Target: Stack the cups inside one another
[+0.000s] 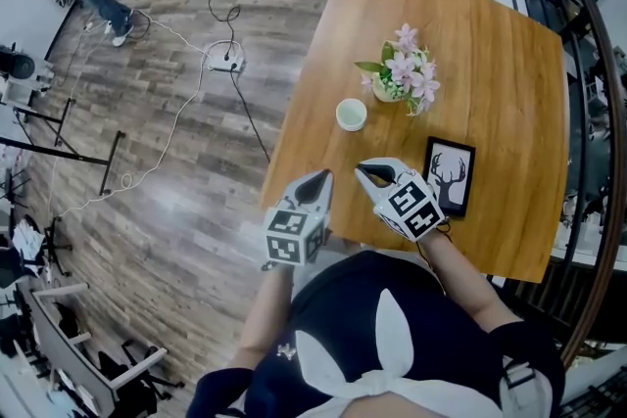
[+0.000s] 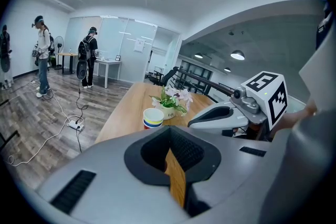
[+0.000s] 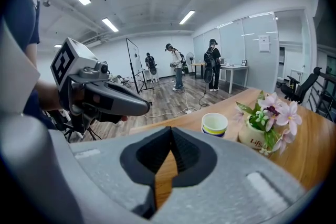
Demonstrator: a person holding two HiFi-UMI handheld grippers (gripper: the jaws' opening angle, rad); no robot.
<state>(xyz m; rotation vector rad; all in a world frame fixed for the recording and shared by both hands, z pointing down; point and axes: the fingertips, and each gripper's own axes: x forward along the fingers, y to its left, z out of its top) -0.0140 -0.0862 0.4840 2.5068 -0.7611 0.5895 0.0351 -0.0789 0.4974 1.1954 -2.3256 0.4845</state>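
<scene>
A white cup (image 1: pixel 351 115) stands on the wooden table (image 1: pixel 509 93), just left of the flower pot (image 1: pixel 402 78). In the left gripper view the cup (image 2: pixel 153 118) shows yellow, blue and red bands, like cups nested in one another. The right gripper view shows the same cup (image 3: pixel 214 124) beside the flowers (image 3: pixel 265 120). My left gripper (image 1: pixel 321 177) hangs over the table's near edge, shut and empty, short of the cup. Beside it, my right gripper (image 1: pixel 364 171) is also shut with nothing in it. In each gripper view the jaws meet at their tips, with only table showing behind them.
A black picture frame (image 1: pixel 450 176) with a deer lies to the right of my right gripper. A cable and power strip (image 1: pixel 225 59) lie on the floor left of the table. People (image 2: pixel 86 57) stand at the far end of the room.
</scene>
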